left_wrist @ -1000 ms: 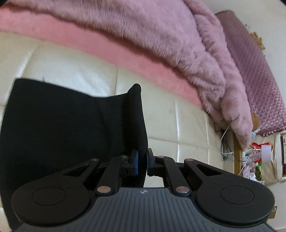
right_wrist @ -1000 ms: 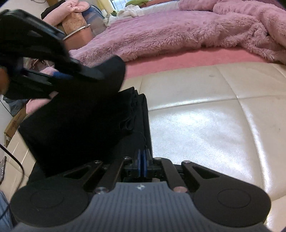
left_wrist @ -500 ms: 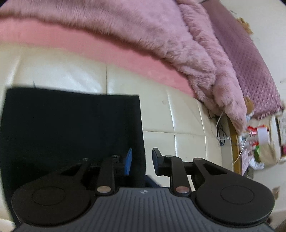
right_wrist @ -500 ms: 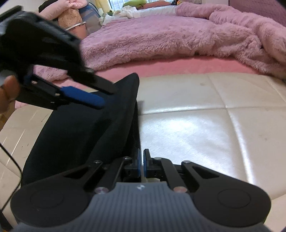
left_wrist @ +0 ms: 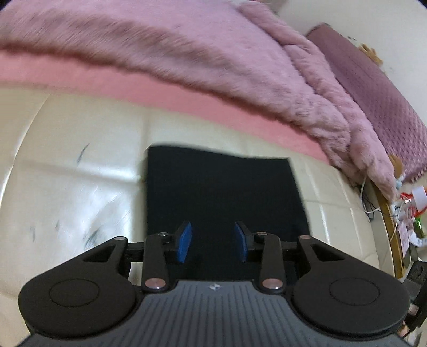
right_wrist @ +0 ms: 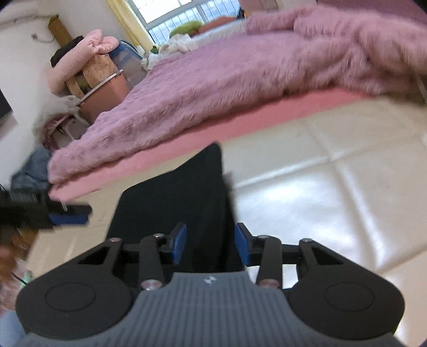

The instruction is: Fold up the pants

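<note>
The black pants [left_wrist: 221, 192] lie folded into a flat, roughly rectangular bundle on the cream quilted cushion surface [left_wrist: 80, 186], near the edge where a pink sheet [left_wrist: 165, 96] begins. In the right wrist view the pants [right_wrist: 186, 202] show as a dark slab with one corner lifted toward the pink sheet [right_wrist: 267, 117].

The left claw [left_wrist: 212, 241] hangs above the near end of the bundle, its blue pads [left_wrist: 184, 241] spread wide apart with nothing between them but the cloth seen below; whether the pads touch the fabric cannot be told. The right claw [right_wrist: 210, 247] is likewise spread wide, blue pads [right_wrist: 179, 244] either side of the near end of the pants, gripping nothing. In the right wrist view, the left claw [right_wrist: 69, 213] shows blurred at the left edge, off to the side of the pants.

Beyond the sheet a fluffy mauve blanket [left_wrist: 213, 53] covers the bed, drooping over its corner. A quilted purple headboard [left_wrist: 381, 93] stands at the right of the left wrist view. In the right wrist view the blanket [right_wrist: 253, 61] stretches back toward a window [right_wrist: 186, 13], with a heap of pink bedding [right_wrist: 80, 58] on a stack of things at the left.
</note>
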Demonstrator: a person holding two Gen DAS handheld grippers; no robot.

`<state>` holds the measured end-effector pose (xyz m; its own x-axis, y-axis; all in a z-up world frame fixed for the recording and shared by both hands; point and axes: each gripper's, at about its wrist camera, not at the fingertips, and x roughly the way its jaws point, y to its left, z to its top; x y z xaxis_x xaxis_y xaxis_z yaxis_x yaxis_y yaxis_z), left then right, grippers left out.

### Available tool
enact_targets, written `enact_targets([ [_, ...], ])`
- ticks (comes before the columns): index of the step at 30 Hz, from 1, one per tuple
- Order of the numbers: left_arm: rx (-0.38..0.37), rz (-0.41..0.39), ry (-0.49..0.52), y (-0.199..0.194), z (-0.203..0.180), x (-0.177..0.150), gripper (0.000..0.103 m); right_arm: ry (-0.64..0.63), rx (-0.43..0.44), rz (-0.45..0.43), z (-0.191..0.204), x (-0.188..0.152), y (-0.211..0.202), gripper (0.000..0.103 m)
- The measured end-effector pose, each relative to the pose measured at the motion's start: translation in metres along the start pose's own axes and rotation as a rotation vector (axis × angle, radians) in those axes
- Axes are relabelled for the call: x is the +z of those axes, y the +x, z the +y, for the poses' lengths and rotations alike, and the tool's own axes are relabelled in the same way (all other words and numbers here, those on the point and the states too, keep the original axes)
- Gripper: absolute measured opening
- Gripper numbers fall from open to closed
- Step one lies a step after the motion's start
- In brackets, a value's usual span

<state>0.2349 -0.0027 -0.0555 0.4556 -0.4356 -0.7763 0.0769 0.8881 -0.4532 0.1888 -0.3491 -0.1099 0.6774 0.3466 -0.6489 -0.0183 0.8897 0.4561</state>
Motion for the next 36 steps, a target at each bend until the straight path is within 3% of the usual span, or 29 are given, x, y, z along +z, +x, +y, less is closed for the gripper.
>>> enact_targets([
  [2,-0.012,0.009,-0.029,0.001,0.011,-0.009,0.039,0.027,0.017,0.034,0.0,-0.005,0.007,0.036],
  [5,-0.032,0.022,-0.036,0.005,0.02,-0.017,0.027,0.036,-0.017,0.078,0.001,-0.008,0.018,0.031],
  [7,-0.03,0.035,-0.039,0.009,0.023,-0.021,0.023,0.04,-0.019,0.099,0.004,-0.005,0.023,0.008],
  [8,-0.027,0.04,-0.037,0.011,0.024,-0.024,0.02,0.032,-0.017,0.103,0.008,-0.001,0.024,0.008],
  [13,0.017,0.071,-0.005,0.025,0.023,-0.034,0.009,-0.081,0.055,-0.017,0.043,0.021,-0.003,0.005],
  [15,0.025,0.08,-0.006,0.028,0.027,-0.038,0.004,-0.105,0.011,-0.022,0.042,0.021,-0.006,0.005],
  [18,0.024,0.093,-0.028,0.032,0.033,-0.043,0.003,-0.021,-0.072,0.053,0.017,0.011,0.016,0.004],
  [21,0.016,0.092,-0.033,0.036,0.036,-0.046,0.003,-0.072,-0.15,0.08,0.011,-0.006,0.033,0.004],
  [29,0.013,0.1,-0.031,0.04,0.038,-0.048,0.006,-0.036,-0.16,0.113,-0.012,-0.022,0.055,0.006],
  [31,0.005,0.087,-0.028,0.032,0.035,-0.044,0.006,-0.058,-0.159,0.125,-0.009,-0.018,0.052,0.012],
  [33,0.002,0.045,-0.017,0.021,0.035,-0.036,0.013,-0.079,-0.161,0.119,-0.005,-0.008,0.045,0.025],
  [36,0.043,-0.018,0.01,0.014,0.035,-0.016,0.018,-0.104,-0.149,0.064,-0.002,0.008,0.031,0.026],
])
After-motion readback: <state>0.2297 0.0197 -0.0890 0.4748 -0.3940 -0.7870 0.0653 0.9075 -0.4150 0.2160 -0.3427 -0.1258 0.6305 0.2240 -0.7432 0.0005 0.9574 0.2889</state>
